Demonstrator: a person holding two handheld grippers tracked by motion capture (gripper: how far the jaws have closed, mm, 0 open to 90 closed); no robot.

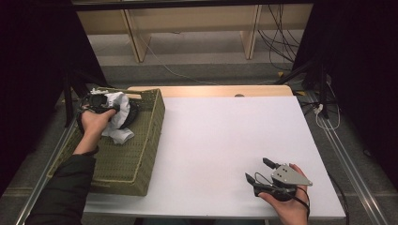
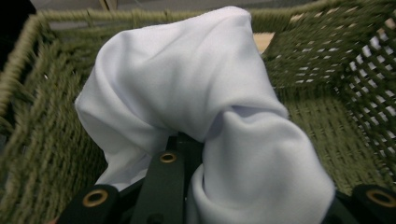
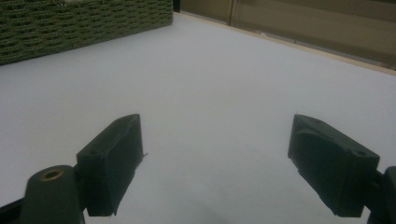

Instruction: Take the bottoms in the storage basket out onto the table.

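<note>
White cloth (image 2: 196, 93) pinched in left tool (image 1: 101, 104), above basket (image 1: 136, 154).

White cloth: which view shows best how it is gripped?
The left gripper view: the white cloth bunches over the shut jaws inside the green basket. The high view shows it small, at the left gripper.
</note>
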